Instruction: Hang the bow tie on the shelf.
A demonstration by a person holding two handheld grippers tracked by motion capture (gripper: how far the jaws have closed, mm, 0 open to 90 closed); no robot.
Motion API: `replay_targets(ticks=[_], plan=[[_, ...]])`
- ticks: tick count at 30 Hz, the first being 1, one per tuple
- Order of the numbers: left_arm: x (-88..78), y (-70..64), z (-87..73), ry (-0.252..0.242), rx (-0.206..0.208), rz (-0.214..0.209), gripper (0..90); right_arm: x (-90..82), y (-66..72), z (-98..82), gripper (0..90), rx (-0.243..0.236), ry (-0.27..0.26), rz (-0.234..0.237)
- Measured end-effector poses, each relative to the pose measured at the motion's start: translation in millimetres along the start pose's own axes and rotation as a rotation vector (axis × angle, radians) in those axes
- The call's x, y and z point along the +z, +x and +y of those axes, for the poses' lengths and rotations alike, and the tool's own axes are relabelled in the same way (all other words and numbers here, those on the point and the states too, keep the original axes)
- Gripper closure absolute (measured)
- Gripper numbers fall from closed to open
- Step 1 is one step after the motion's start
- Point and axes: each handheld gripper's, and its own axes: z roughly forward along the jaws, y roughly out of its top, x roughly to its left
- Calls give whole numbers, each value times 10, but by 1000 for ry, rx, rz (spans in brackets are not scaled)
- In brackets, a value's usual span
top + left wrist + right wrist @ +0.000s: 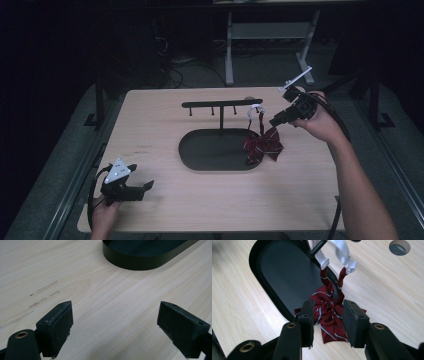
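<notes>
one bow tie between parted right tongs, hanging from rack

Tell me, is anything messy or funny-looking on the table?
The red striped bow tie hangs by its white strap from the end of the black hanger stand, and its bottom droops over the rim of the black tray, half in, half out. Faint scuff marks also streak the wooden table.
</notes>
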Motion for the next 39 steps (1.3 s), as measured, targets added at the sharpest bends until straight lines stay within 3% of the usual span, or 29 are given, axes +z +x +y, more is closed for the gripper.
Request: replay_targets(ticks=[7,26,39], plan=[[-4,-5,4,6,19,-3,131,-33,46,-89,579,-5,-20,0],[2,-13,-4,6,7,0,131,92,76,-376,452,9,-3,25],[9,-13,-7,5,10,-1,131,153,83,-558,428,33,-18,30]])
